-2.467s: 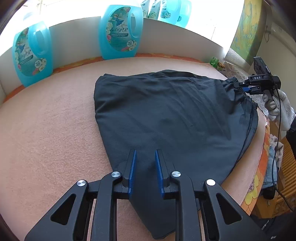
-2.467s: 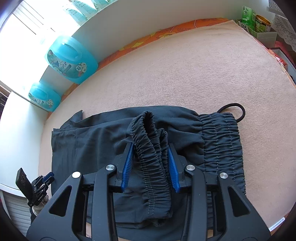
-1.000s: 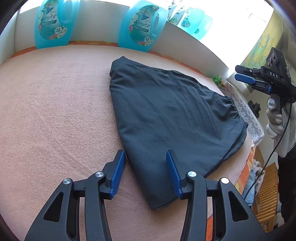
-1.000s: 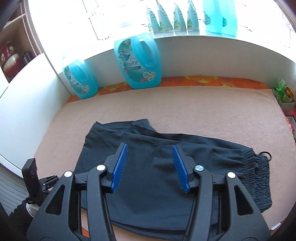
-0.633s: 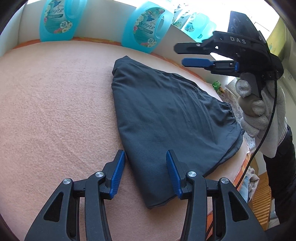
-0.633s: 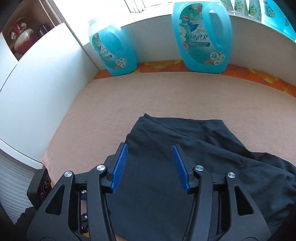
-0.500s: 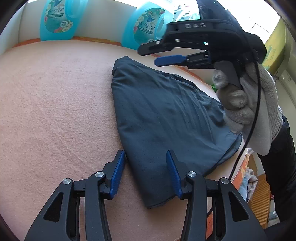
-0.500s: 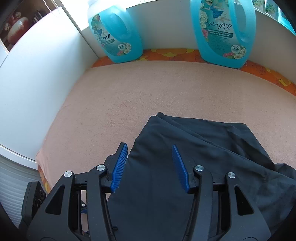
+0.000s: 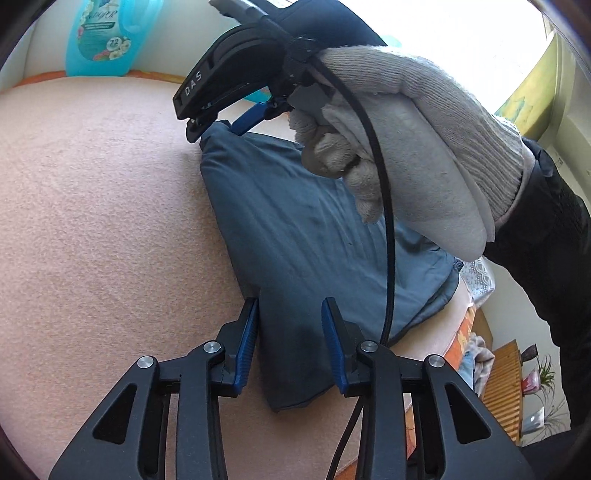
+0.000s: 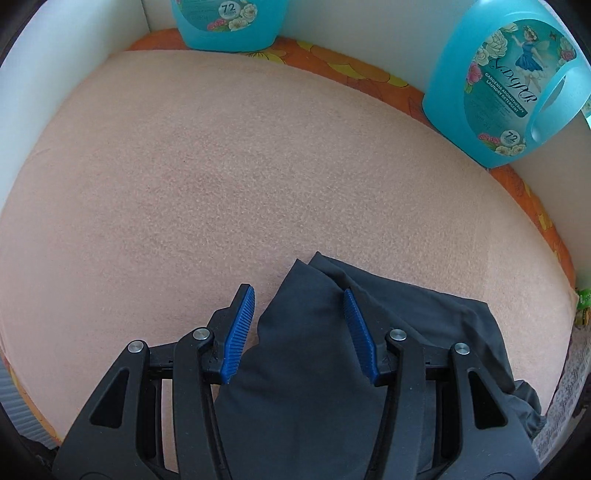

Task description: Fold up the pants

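Note:
Dark grey pants, folded lengthwise, lie on a pink blanket. My left gripper straddles their near corner. Its jaws are closing, the cloth lies flat between the blue pads, and no pinch shows. A gloved hand holds my right gripper steeply downward over the far corner. In the right wrist view that corner of the pants sits between the spread jaws of the right gripper, untouched by the pads. The waistband is hidden behind the hand.
Blue detergent bottles stand along the white wall behind the blanket. The right gripper's black cable hangs across the pants down to my left gripper. The table edge drops off at the right.
The right gripper let go of the waistband, swung across the pants to the far corner and came down over it. The left gripper's jaws have narrowed around the near corner.

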